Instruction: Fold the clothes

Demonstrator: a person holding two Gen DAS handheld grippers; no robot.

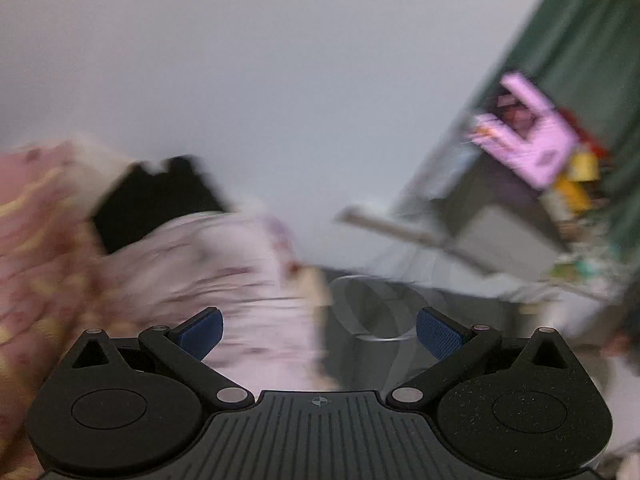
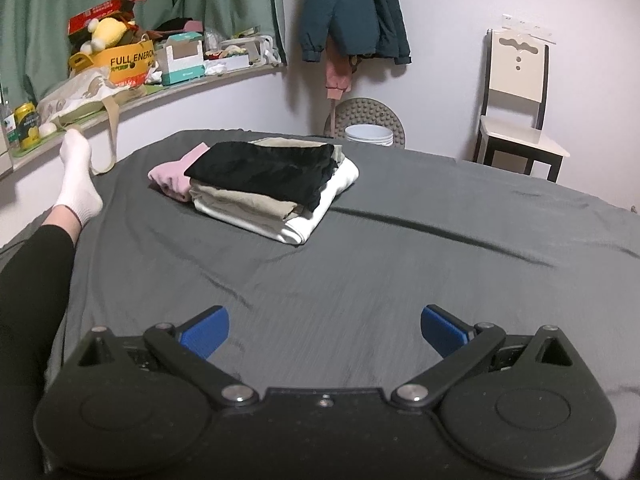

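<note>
Right wrist view, right gripper (image 2: 324, 332) spread wide and empty over grey bedsheet (image 2: 400, 264), folded clothes stack (image 2: 264, 184) well ahead, left gripper (image 1: 319, 330) likewise apart near blurred pink garment (image 1: 224, 264), chair (image 2: 516, 100) by the wall.

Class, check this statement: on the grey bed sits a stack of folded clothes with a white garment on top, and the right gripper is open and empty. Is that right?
Not quite. In the right wrist view the stack of folded clothes on the grey bed has a black garment on top; the white garment is at the bottom. The right gripper is indeed open and empty.
</note>
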